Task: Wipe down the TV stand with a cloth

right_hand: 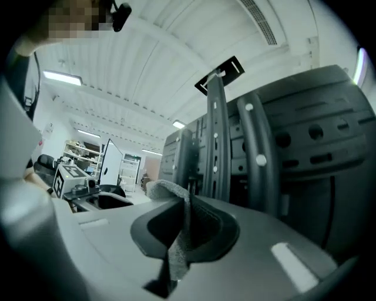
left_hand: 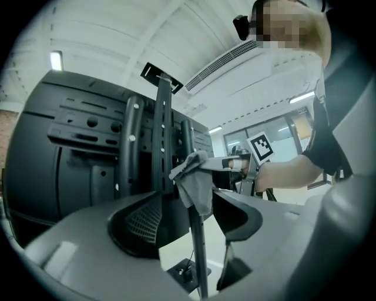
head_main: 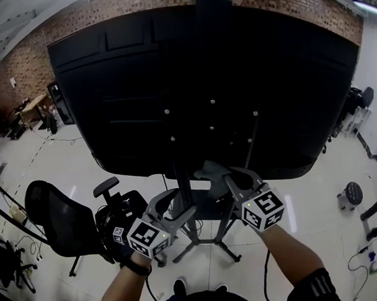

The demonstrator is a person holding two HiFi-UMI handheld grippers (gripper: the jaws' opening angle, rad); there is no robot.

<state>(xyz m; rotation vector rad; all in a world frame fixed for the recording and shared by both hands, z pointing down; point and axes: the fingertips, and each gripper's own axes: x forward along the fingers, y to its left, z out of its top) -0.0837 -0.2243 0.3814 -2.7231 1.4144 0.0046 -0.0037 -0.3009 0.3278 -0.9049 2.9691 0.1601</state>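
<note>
The back of a big black TV (head_main: 235,80) fills the head view, mounted on a dark TV stand column (head_main: 180,179) with splayed legs (head_main: 204,244). My right gripper (head_main: 219,176) is shut on a grey cloth (head_main: 209,171) and holds it against the stand just below the screen. In the right gripper view the cloth (right_hand: 167,191) bunches out of the closed right gripper (right_hand: 182,229), close to the perforated column (right_hand: 216,141). My left gripper (head_main: 184,202) is open beside the column. A thin stand strut (left_hand: 197,253) runs between the jaws of the left gripper (left_hand: 194,226), with the cloth (left_hand: 195,179) draped just above.
A black office chair (head_main: 59,221) stands on the pale floor at the lower left. A round stool (head_main: 352,194) is at the right, with cables (head_main: 367,256) on the floor near it. Desks (head_main: 30,112) and a brick wall (head_main: 36,54) lie behind the TV.
</note>
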